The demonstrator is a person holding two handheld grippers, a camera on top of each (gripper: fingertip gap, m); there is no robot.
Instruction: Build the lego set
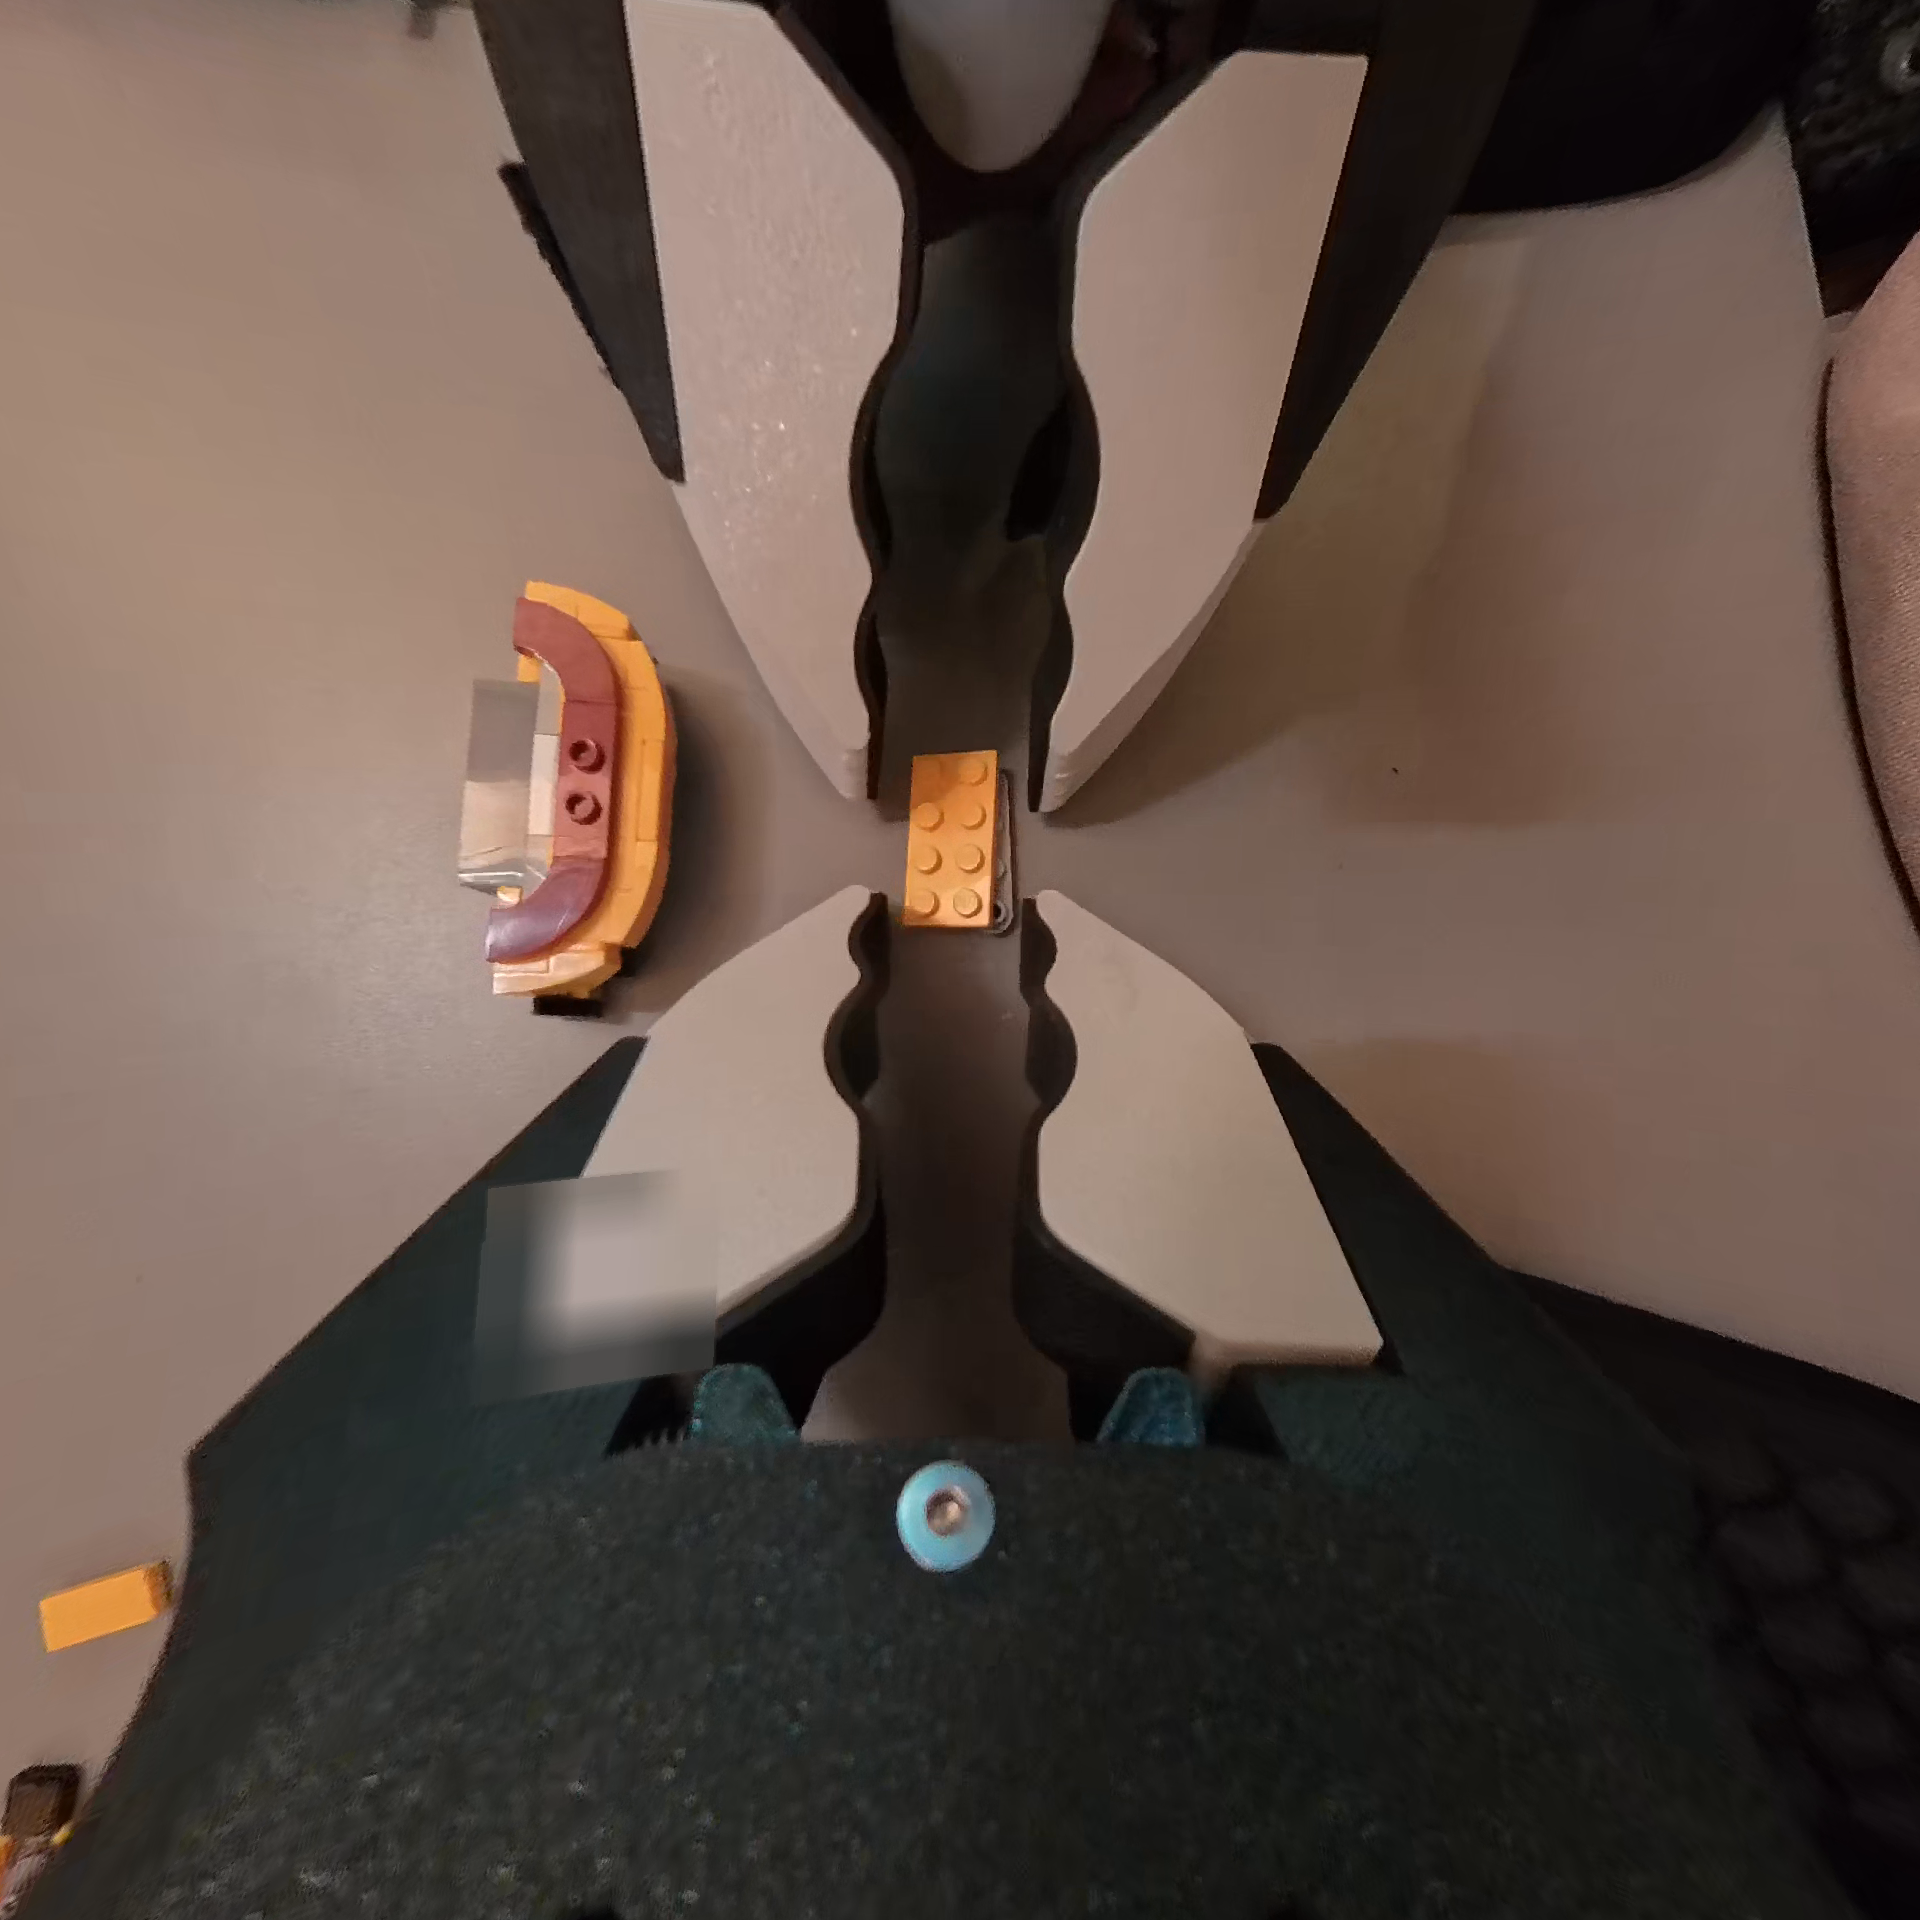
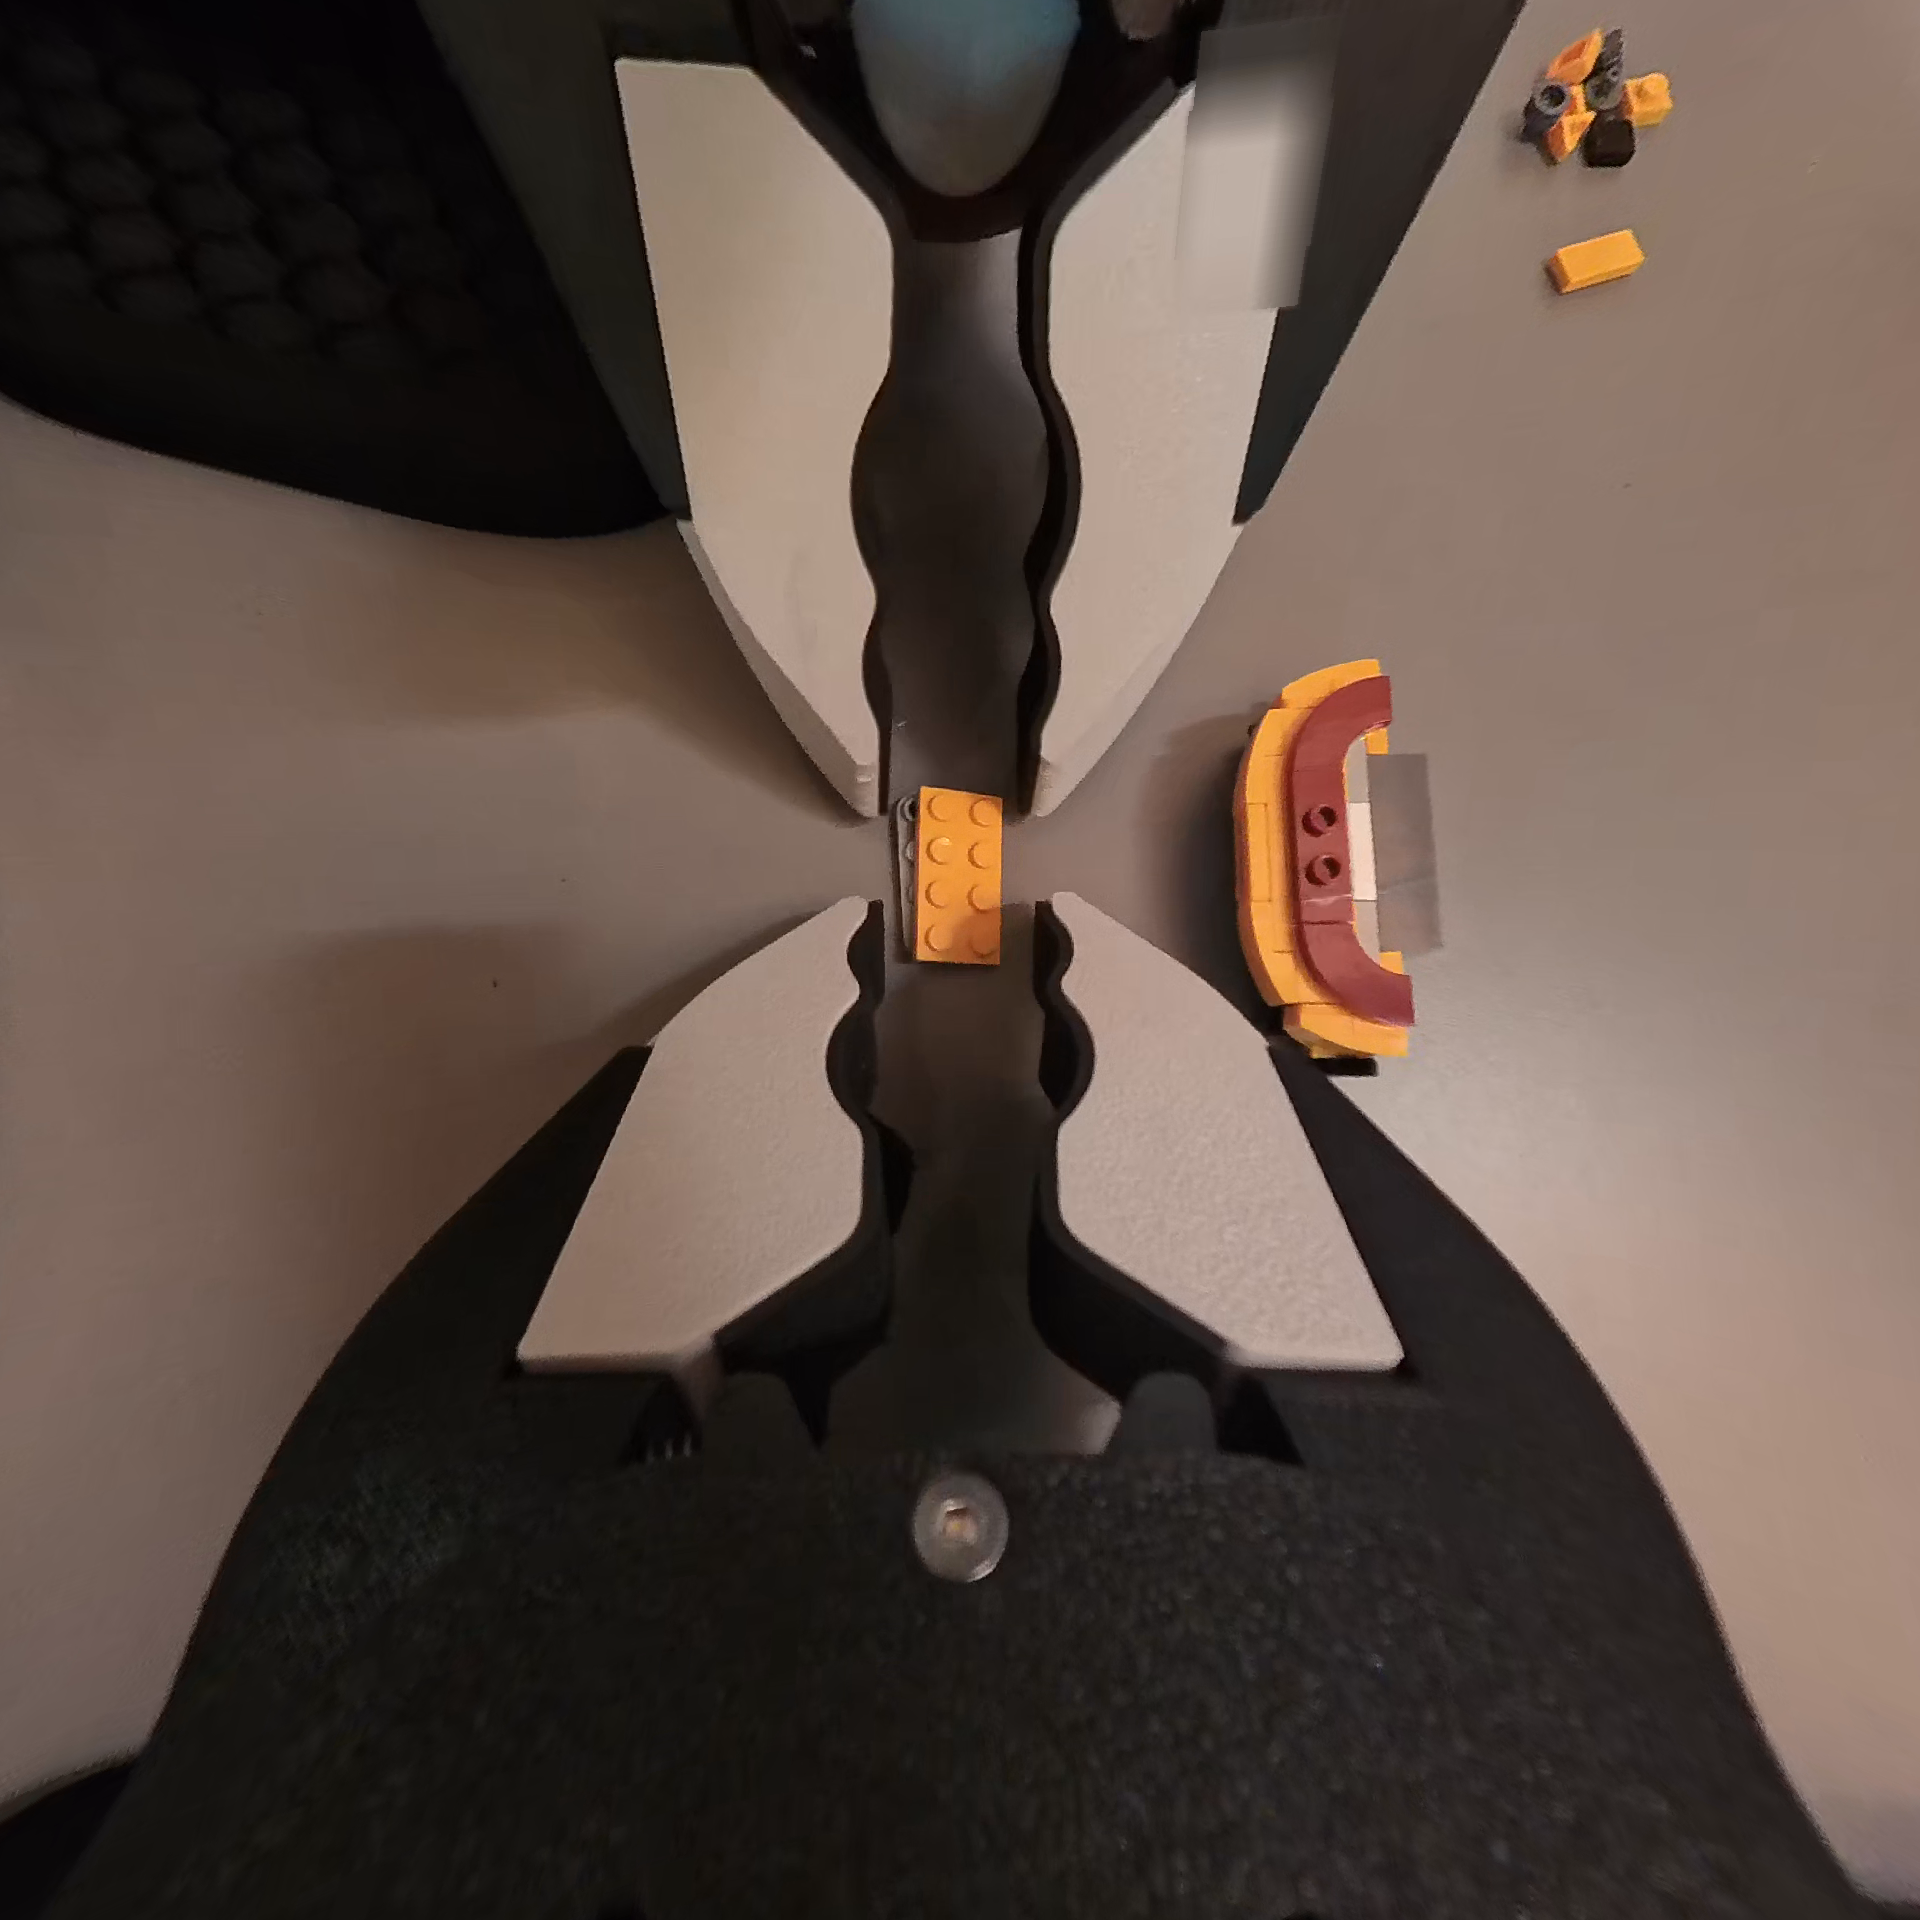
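An orange two-by-four brick (image 1: 948, 842) (image 2: 958, 878) lies studs up on the grey table, with a thin grey piece (image 1: 1003, 852) (image 2: 904, 862) along one long side. My two grippers face each other over it. My left gripper (image 1: 954, 904) (image 2: 951, 805) straddles one end and my right gripper (image 2: 958, 914) (image 1: 956, 795) the other. Both are narrowly open, with thin gaps beside the brick. A curved orange and dark red assembly (image 1: 613, 790) (image 2: 1309, 852) with a clear grey part lies beside them.
A loose orange tile (image 1: 104, 1605) (image 2: 1598, 260) and a small pile of orange, grey and black pieces (image 2: 1595, 104) lie farther off. A dark mesh object (image 2: 260, 260) sits past the table edge. A pale padded edge (image 1: 1881, 582) is at the right. Both grippers' tips are close together, under 4 cm apart. The dark mesh object (image 2: 260, 260) is about equally far from each gripper, around 15 centimeters. The left camera catches it too, in the left wrist view (image 1: 1747, 1558).
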